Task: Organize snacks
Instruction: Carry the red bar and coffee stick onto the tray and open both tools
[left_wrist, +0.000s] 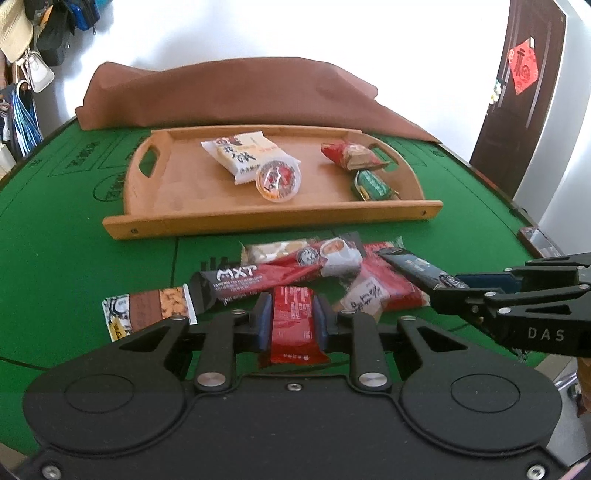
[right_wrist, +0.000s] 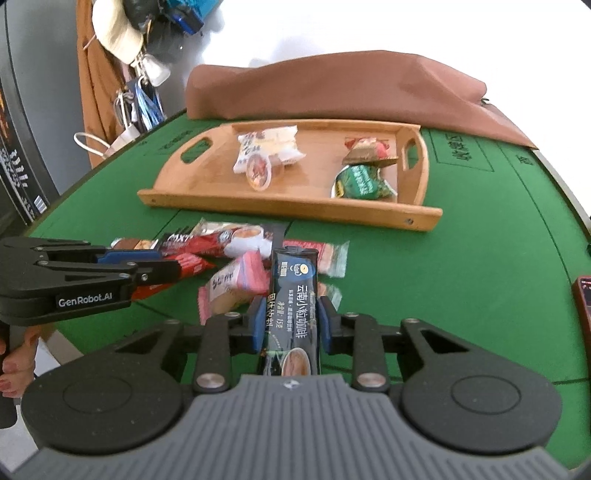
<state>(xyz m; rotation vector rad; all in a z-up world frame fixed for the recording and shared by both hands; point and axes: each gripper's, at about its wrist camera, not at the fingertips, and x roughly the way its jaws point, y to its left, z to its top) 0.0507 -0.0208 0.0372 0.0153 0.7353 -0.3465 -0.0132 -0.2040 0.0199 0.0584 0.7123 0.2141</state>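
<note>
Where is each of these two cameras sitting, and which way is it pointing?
Left wrist: on the left gripper, facing the wooden tray; its fingers clamp a red packet; the right gripper enters from the right.
Right wrist: on the right gripper, clamping a dark coffee stick; the left gripper enters from the left.
Shared: tray, green table.

Two fisheye views, each from just behind a handheld gripper, look low and forward across a green table (left_wrist: 55, 221). The left wrist view faces a wooden tray (left_wrist: 273, 218) nearly square on. The right wrist view sees that tray (right_wrist: 288, 203) angled, from farther right. Both share the nearby snack pile (left_wrist: 332, 273).
</note>
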